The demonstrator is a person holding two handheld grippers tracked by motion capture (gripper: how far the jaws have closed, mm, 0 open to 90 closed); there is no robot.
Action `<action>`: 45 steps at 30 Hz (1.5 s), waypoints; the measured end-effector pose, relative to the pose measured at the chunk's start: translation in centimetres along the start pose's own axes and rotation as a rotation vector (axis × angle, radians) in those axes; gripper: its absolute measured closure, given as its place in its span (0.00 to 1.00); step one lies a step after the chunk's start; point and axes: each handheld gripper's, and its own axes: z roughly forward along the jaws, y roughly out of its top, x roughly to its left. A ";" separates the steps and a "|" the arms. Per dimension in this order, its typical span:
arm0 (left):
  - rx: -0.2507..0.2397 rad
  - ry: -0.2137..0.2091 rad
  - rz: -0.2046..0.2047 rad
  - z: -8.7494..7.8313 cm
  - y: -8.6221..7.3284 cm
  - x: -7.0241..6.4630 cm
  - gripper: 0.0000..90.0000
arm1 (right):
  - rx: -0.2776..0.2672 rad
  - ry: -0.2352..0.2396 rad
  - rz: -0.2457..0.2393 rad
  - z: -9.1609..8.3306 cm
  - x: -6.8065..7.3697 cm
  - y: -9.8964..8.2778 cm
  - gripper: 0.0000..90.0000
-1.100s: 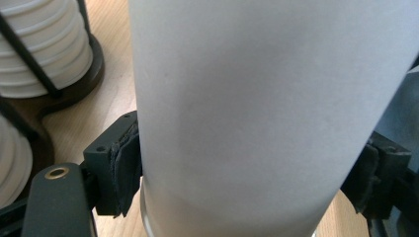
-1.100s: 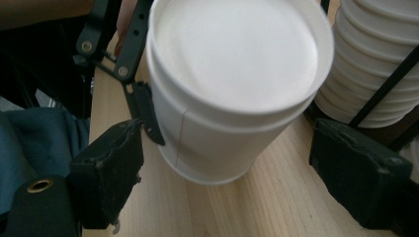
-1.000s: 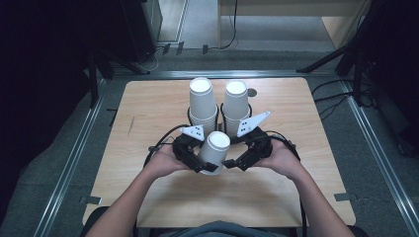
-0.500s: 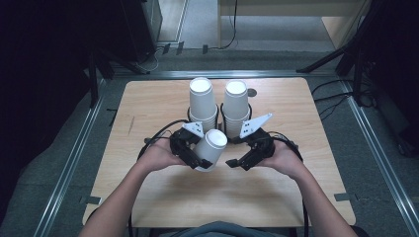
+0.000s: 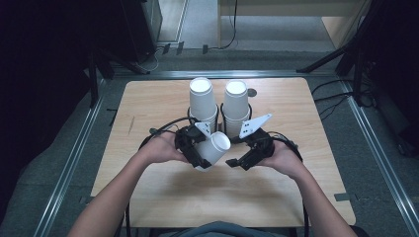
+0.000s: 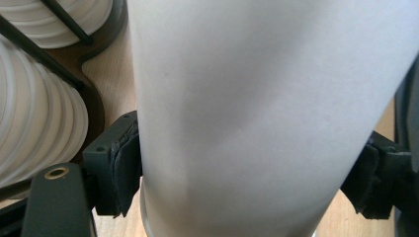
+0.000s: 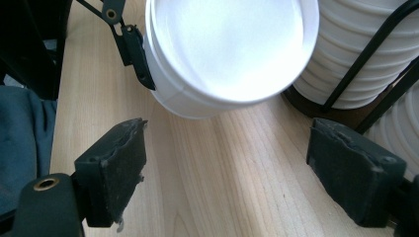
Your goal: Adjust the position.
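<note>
A white paper cup (image 5: 213, 149) is held tilted above the table's middle, its base end turned towards the right hand. My left gripper (image 5: 196, 153) is shut on its wall; in the left gripper view both pads press the cup (image 6: 257, 113) from either side. My right gripper (image 5: 236, 162) stands open just right of the cup, apart from it. In the right gripper view the cup's round end (image 7: 227, 49) faces the camera beyond the two spread jaws, with bare wood between them. Two tall stacks of white cups (image 5: 202, 101) (image 5: 235, 101) stand in black wire holders behind.
The wooden table (image 5: 148, 113) has bare room at left, right and front. Black cables (image 5: 163, 127) trail from both grippers. Metal rails (image 5: 69, 163) run along the table's sides on the grey floor. A small dark disc (image 5: 252, 92) lies near the far edge.
Both hands have drawn slightly back towards the person with the cup. The right gripper has let go of the cup and stands apart from it; the left still holds it.
</note>
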 end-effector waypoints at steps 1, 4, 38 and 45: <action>0.008 -0.001 0.005 0.1 0.1 0.0 0.19 | 0.002 -0.002 0.001 0.0 0.0 0.0 0.18; 0.042 0.000 0.022 0.4 0.4 0.1 0.19 | 0.002 0.002 0.003 0.0 0.0 0.0 0.18; 0.106 -0.063 0.151 2.5 2.1 -0.5 0.15 | 0.040 0.056 -0.048 2.1 0.7 1.0 0.27; 0.004 -0.042 0.123 1.9 1.4 -0.2 0.01 | 0.037 0.052 -0.036 1.5 0.6 0.9 0.27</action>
